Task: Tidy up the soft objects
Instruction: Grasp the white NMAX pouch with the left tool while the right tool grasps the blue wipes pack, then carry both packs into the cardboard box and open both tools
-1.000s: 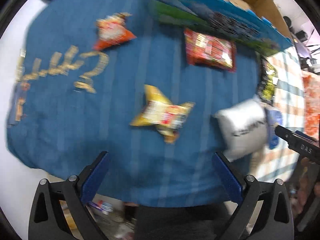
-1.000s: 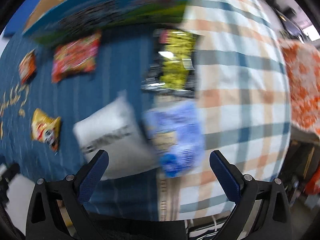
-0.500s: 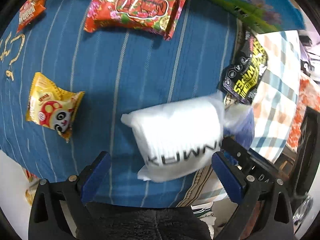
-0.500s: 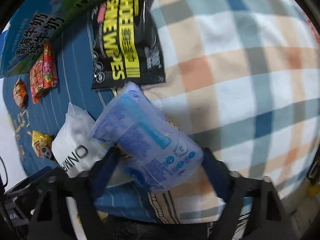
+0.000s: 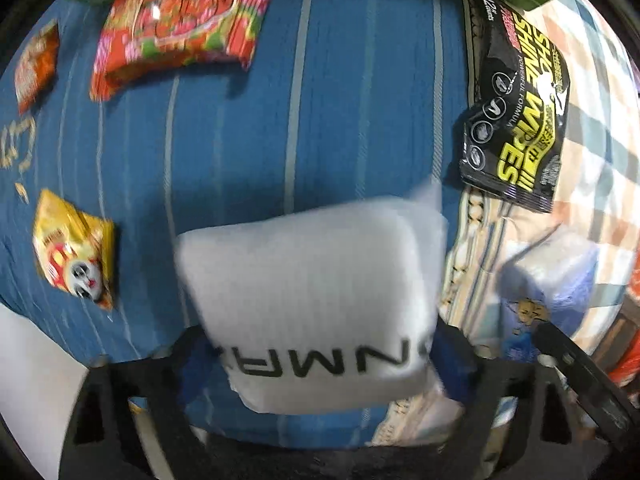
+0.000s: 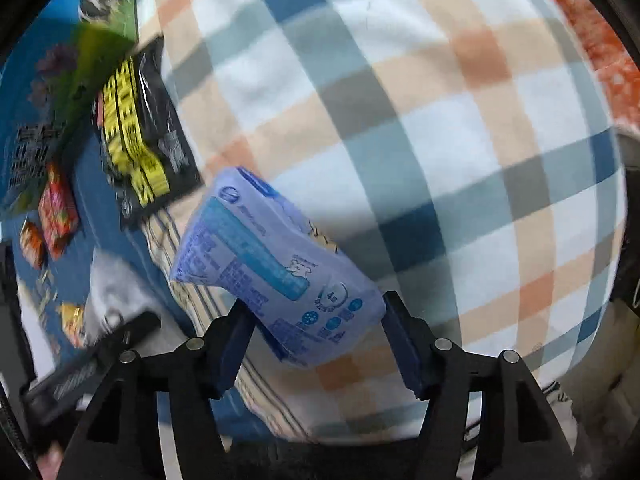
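Note:
My left gripper point(image 5: 320, 364) is shut on a white soft pack with black lettering point(image 5: 312, 292) and holds it over the blue striped cloth point(image 5: 248, 128). My right gripper point(image 6: 318, 344) is shut on a blue tissue pack point(image 6: 272, 264) and holds it above the plaid cloth point(image 6: 440, 120). The blue pack also shows at the right of the left wrist view point(image 5: 548, 292). The white pack shows blurred at the left of the right wrist view point(image 6: 112, 280).
On the blue cloth lie a red snack bag point(image 5: 180, 20), a yellow panda snack bag point(image 5: 76, 248) and a small orange bag point(image 5: 36, 64). A black shoe-wipes pack point(image 5: 520, 112) lies at the seam with the plaid cloth. A green and blue box point(image 6: 80, 60) stands behind.
Both grippers have closed on their packs, the left on the white pack, the right on the blue one. Both packs now sit lifted between the fingers and look larger in view.

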Tool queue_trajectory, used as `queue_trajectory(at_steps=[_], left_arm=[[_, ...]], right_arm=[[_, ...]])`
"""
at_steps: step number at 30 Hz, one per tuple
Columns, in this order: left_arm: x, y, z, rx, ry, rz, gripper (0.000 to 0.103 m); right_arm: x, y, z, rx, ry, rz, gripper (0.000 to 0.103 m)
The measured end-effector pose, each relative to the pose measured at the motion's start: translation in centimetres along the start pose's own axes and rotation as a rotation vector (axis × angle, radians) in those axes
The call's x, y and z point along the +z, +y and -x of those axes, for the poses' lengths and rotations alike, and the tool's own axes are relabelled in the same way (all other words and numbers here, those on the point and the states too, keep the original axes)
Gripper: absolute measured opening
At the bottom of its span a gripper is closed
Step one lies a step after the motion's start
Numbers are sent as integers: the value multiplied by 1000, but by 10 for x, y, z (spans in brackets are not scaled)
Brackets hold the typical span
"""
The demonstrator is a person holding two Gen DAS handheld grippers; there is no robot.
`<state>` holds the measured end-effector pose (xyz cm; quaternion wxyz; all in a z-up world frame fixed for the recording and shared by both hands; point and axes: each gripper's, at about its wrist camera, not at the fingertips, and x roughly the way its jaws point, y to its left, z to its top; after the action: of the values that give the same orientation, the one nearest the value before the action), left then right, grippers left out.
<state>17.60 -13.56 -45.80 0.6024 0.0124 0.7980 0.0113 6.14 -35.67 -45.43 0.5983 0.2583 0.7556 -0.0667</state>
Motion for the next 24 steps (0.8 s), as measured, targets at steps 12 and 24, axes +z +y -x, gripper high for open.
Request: queue_trajectory(at_steps=[12, 24], left_arm=[[19, -13, 9, 117, -101, -134, 79], [-14, 28, 12, 65, -112, -137, 79]], right_arm=[[-4, 24, 27, -188, -85, 427, 75], [12, 7, 37, -86, -53, 268, 55]])
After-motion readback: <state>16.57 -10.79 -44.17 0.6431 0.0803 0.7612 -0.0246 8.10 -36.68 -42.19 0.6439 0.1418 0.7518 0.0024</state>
